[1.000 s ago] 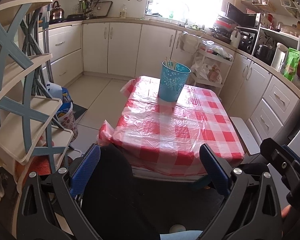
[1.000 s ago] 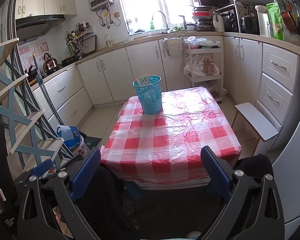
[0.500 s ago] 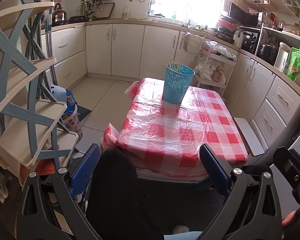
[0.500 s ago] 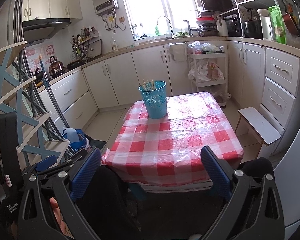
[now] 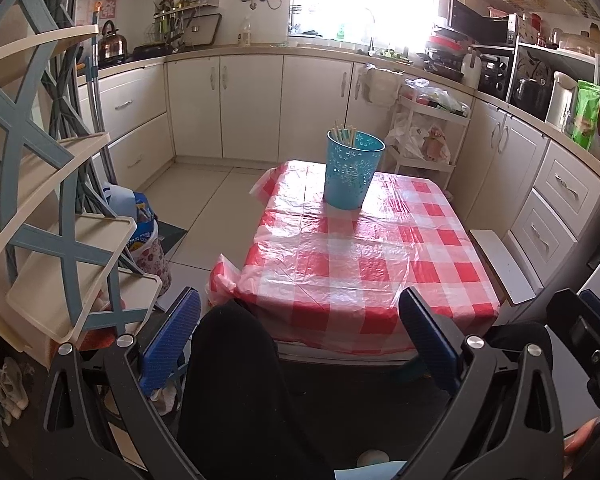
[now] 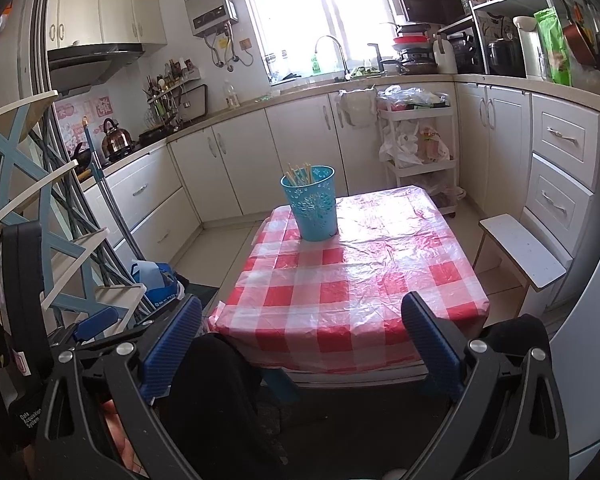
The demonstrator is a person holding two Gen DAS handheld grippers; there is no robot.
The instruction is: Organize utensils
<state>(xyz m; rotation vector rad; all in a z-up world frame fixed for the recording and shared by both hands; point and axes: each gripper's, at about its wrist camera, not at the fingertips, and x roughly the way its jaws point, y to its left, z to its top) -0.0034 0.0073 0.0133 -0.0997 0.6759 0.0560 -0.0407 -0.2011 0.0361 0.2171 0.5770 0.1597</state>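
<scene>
Red-and-white checked plastic cloth (image 5: 364, 264) covers a small rectangular table in a kitchen; the sheet is wrinkled and glossy, catching glare from the window (image 6: 320, 8) behind the sink. Its corners bunch and hang loose at the near left edge (image 5: 222, 284).

A turquoise perforated bin (image 5: 352, 170) stands upright on the far part of the table, toward the far left corner in the right wrist view (image 6: 312, 204). A bundle of pale chopsticks (image 5: 343, 133) stands inside it, tips above the rim. The rest of the cloth shows only bare checks.

Cream cabinets (image 5: 252, 108) run along the far wall and down the right side (image 6: 560, 168). A white trolley (image 6: 418, 148) stuffed with bags sits beyond the far right corner of the table. A low white stool (image 6: 522, 256) stands just beside the table's right edge. On the left, a blue-and-cream shelf rack (image 5: 52, 208) rises close by, with a blue bag (image 5: 140, 220) on the floor between rack and table. Tiled floor (image 5: 204, 200) lies open left of the table and beyond it.

The left gripper (image 5: 300, 336) hangs low before the near table edge, its blue-padded fingers (image 5: 172, 336) spread wide with nothing between them. The right gripper (image 6: 302, 340) sits likewise, jaws parted and empty, fingers (image 6: 432, 344) framing the near edge. Both are well apart from the bin. Dark clothing (image 5: 236, 392) fills the lower centre.
</scene>
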